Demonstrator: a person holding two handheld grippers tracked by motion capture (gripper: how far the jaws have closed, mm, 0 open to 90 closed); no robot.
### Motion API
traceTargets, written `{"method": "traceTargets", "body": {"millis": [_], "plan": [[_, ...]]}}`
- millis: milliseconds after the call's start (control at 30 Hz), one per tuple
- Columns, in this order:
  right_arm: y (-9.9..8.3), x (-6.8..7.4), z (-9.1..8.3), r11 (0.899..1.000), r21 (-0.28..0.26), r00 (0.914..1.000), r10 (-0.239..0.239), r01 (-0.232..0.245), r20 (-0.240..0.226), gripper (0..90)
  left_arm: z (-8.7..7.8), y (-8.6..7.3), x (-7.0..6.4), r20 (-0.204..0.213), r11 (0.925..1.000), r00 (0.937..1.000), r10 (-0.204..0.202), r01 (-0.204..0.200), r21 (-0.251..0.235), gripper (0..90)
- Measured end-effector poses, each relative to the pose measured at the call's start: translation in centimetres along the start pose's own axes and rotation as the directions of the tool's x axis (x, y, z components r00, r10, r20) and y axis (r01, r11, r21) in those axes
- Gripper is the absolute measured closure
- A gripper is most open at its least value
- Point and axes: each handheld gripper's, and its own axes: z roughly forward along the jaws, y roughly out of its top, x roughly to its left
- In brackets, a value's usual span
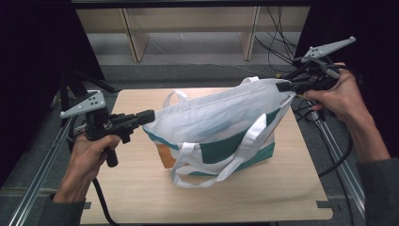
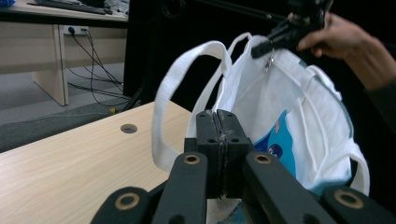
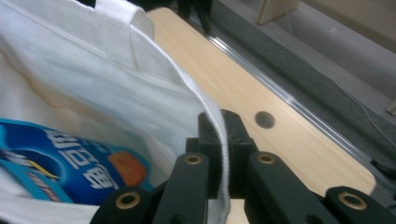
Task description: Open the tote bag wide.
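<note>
Clearly the work in hand is spreading the mouth of the white canvas tote bag with teal and orange bands (image 1: 221, 129), which lies on its side across the middle of the pale wooden counter (image 1: 141, 188), its long axis running from the person's left to the far right. The left gripper (image 1: 147, 116) has its jaws pressed together on the bag's near-left rim corner; in the left gripper view the closed jaws meet right at the white cloth. The right gripper (image 1: 285, 86) is clamped on the opposite rim edge, higher and farther back, with the hem (image 3: 219, 140) pinched between its jaws. Between them the mouth opens toward the person's side, and a blue printed packet (image 3: 60, 163) sits inside. Judging from this, pulling the grippers apart along that axis would widen the opening; neither hand is free to reach in.
</note>
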Motion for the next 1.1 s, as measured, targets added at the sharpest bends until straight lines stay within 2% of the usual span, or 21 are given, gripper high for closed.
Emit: {"method": "traceTargets", "body": {"millis": [67, 100, 133, 167, 267, 300, 400, 467, 567, 600, 667, 733, 833, 867, 900, 967, 1000, 1067, 1100], "plan": [[-0.1, -0.6, 1.2, 1.000, 0.006, 0.9994, 0.022, -0.022, 0.027, 88.8, 0.5, 0.0, 0.4, -0.007, 0.9999, 0.9999, 0.007, -0.007, 0.011, 88.4], [-0.1, -1.0, 1.9, 0.999, 0.008, 0.9988, 0.032, -0.032, 0.036, 88.8, 1.3, -0.1, 1.1, -0.044, 0.9991, 0.9987, 0.026, -0.024, 0.035, 88.3], [-0.2, -1.2, 2.1, 0.998, 0.047, 0.9987, 0.044, -0.045, 0.026, 88.7, 1.6, -0.2, 1.3, -0.049, 0.9982, 0.9981, 0.036, -0.034, 0.050, 88.2], [-0.4, -1.2, 2.6, 0.998, 0.037, 0.9980, 0.049, -0.050, 0.039, 88.7, 1.9, -0.5, 1.7, -0.057, 0.9979, 0.9978, 0.033, -0.030, 0.057, 88.1], [-1.3, -1.8, 4.1, 0.998, 0.054, 0.9986, 0.040, -0.041, 0.034, 88.7, 2.4, -2.0, 2.4, -0.055, 0.9958, 0.9980, 0.033, -0.028, 0.087, 87.9], [-1.6, -1.8, 4.4, 0.997, 0.057, 0.9979, 0.059, -0.060, 0.029, 88.7, 2.5, -2.6, 2.5, -0.052, 0.9954, 0.9982, 0.031, -0.026, 0.092, 87.9], [-2.6, -1.8, 5.5, 0.995, 0.078, 0.9985, 0.053, -0.054, 0.014, 88.7, 2.6, -4.1, 3.0, -0.060, 0.9931, 0.9979, 0.026, -0.019, 0.115, 87.6], [-3.1, -1.6, 6.4, 0.993, 0.104, 0.9983, 0.057, -0.058, 0.014, 88.7, 2.8, -5.1, 3.4, -0.063, 0.9921, 0.9978, 0.022, -0.014, 0.125, 87.4], [-3.9, -1.7, 7.7, 0.990, 0.136, 0.9992, 0.035, -0.037, 0.017, 88.7, 3.1, -6.5, 4.0, -0.072, 0.9908, 0.9973, 0.012, -0.002, 0.136, 87.3], [-4.3, -1.6, 8.1, 0.988, 0.148, 0.9987, 0.051, -0.052, 0.009, 88.7, 3.3, -7.0, 4.2, -0.072, 0.9903, 0.9974, 0.008, 0.003, 0.139, 87.2], [-5.1, -1.6, 9.0, 0.985, 0.160, 0.9978, 0.066, -0.066, 0.006, 88.7, 3.8, -8.2, 4.5, -0.082, 0.9852, 0.9966, 0.009, 0.005, 0.171, 87.0], [-6.0, -1.7, 9.7, 0.975, 0.203, 0.9959, 0.090, -0.086, -0.011, 88.7, 4.3, -9.4, 4.9, -0.081, 0.9808, 0.9967, -0.008, 0.024, 0.193, 86.7], [-7.3, -2.0, 10.8, 0.975, 0.201, 0.9953, 0.095, -0.090, -0.018, 88.7, 5.0, -10.9, 5.6, -0.085, 0.9751, 0.9961, -0.022, 0.040, 0.218, 86.8], [-7.5, -1.9, 10.9, 0.970, 0.217, 0.9933, 0.114, -0.107, -0.020, 88.7, 5.2, -11.4, 5.7, -0.089, 0.9734, 0.9957, -0.029, 0.048, 0.224, 86.8], [-8.0, -2.0, 11.4, 0.973, 0.208, 0.9943, 0.105, -0.098, -0.020, 88.7, 5.4, -11.8, 5.8, -0.089, 0.9712, 0.9955, -0.032, 0.052, 0.233, 86.7], [-8.7, -2.1, 12.0, 0.971, 0.222, 0.9951, 0.098, -0.093, -0.012, 88.6, 5.8, -12.6, 5.9, -0.093, 0.9681, 0.9953, -0.025, 0.047, 0.246, 86.7], [-9.1, -2.0, 12.3, 0.969, 0.223, 0.9939, 0.110, -0.103, -0.015, 88.6, 5.8, -12.6, 5.9, -0.093, 0.9681, 0.9953, -0.025, 0.047, 0.246, 86.7], [-10.1, -2.2, 12.9, 0.965, 0.237, 0.9927, 0.119, -0.110, -0.023, 88.6, 6.2, -13.8, 6.2, -0.091, 0.9638, 0.9951, -0.038, 0.060, 0.260, 86.7], [-10.6, -2.1, 13.2, 0.962, 0.240, 0.9896, 0.142, -0.131, -0.026, 88.6, 6.3, -14.2, 6.2, -0.095, 0.9628, 0.9945, -0.043, 0.067, 0.262, 86.7]]}}
